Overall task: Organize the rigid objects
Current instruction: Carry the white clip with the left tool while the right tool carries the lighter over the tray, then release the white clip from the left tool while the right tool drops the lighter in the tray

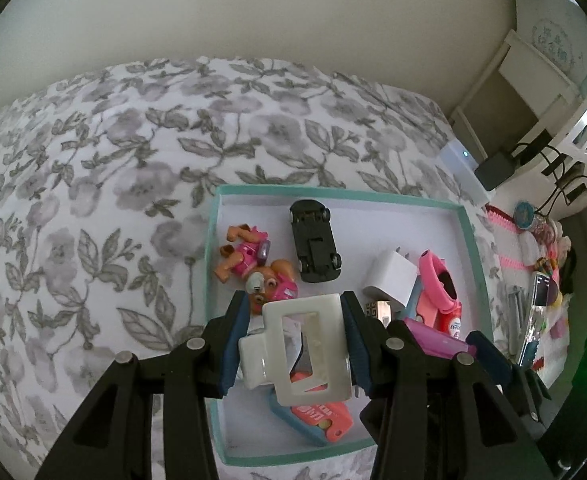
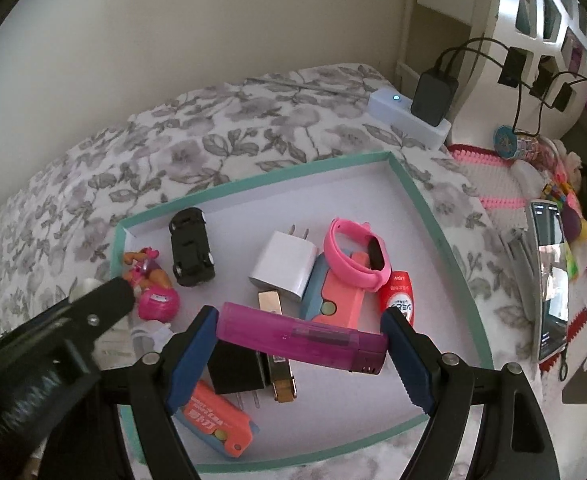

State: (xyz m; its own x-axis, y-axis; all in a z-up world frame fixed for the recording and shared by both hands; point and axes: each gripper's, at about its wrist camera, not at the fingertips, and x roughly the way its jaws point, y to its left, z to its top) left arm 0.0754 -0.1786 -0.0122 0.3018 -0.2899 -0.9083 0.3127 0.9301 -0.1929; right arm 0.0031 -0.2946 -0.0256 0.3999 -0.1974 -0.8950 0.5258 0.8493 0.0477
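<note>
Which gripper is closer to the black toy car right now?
Left. The left gripper, holding a white hair clip, hangs just short of the black toy car. The right gripper, gripping a purple lighter, sits farther back, toward the box's right.

- I judge this a home, most likely a child's bedroom.
- A bed or soft surface covered in a grey floral bedspread (image 1: 133, 152) fills the left and centre of my left wrist view.
- A plain cream wall (image 1: 253, 8) runs across the top of the frame.
- At upper right of my right wrist view, a white power strip (image 2: 409, 118) carries a black adapter (image 2: 433, 96), with cables (image 2: 533, 92) to further plugs.
- At right edge, a pink-and-white crocheted mat (image 2: 493, 172) holds small colourful trinkets (image 2: 573, 216) and a phone (image 2: 549, 276).
- White shelving (image 1: 533, 76) stands at upper right of my left wrist view.
</note>
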